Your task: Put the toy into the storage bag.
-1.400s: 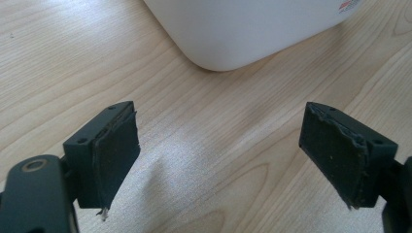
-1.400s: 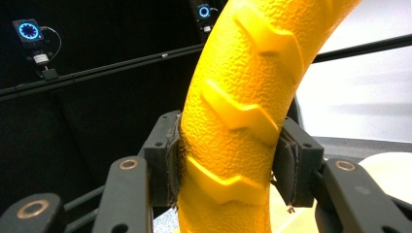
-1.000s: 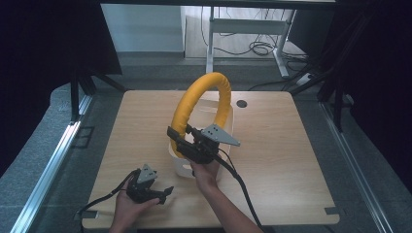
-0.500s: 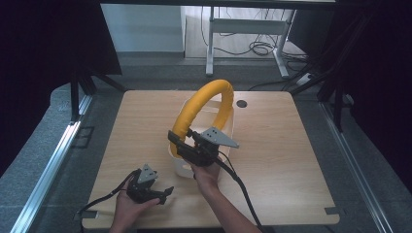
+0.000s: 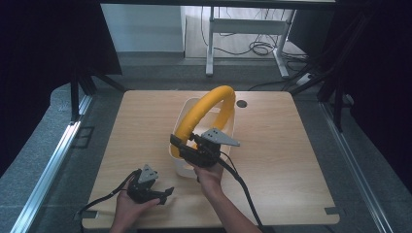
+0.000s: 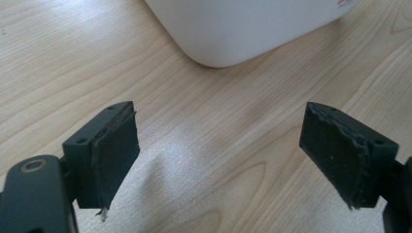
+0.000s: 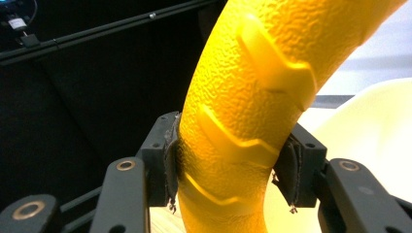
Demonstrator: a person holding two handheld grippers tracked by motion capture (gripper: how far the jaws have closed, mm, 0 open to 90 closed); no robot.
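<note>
Pads of the right gripper (image 7: pixel 232 174) pinch the yellow hoop (image 7: pixel 262 97) from both sides, black rubber pressed into its pebbled skin, which carries raised chevron ribs. Seen from the high view, that right gripper (image 5: pixel 187 145) holds the yellow hoop (image 5: pixel 204 109) by its near-left end; the hoop arches up and over the white tub (image 5: pixel 187 167), its far end dropping toward the tub's far right, though whether it touches inside is hard to tell.

Left gripper (image 6: pixel 218 160): jaws spread wide, nothing between them, frayed rubber pads over bare table (image 6: pixel 204 145). Smooth rounded corner of the tub (image 6: pixel 233 34) lies just beyond. In the high view the left gripper (image 5: pixel 163 191) sits low near the table's near edge, left of the tub.

Table (image 5: pixel 291 145): pale wood grain, wide open room right of the tub.
</note>
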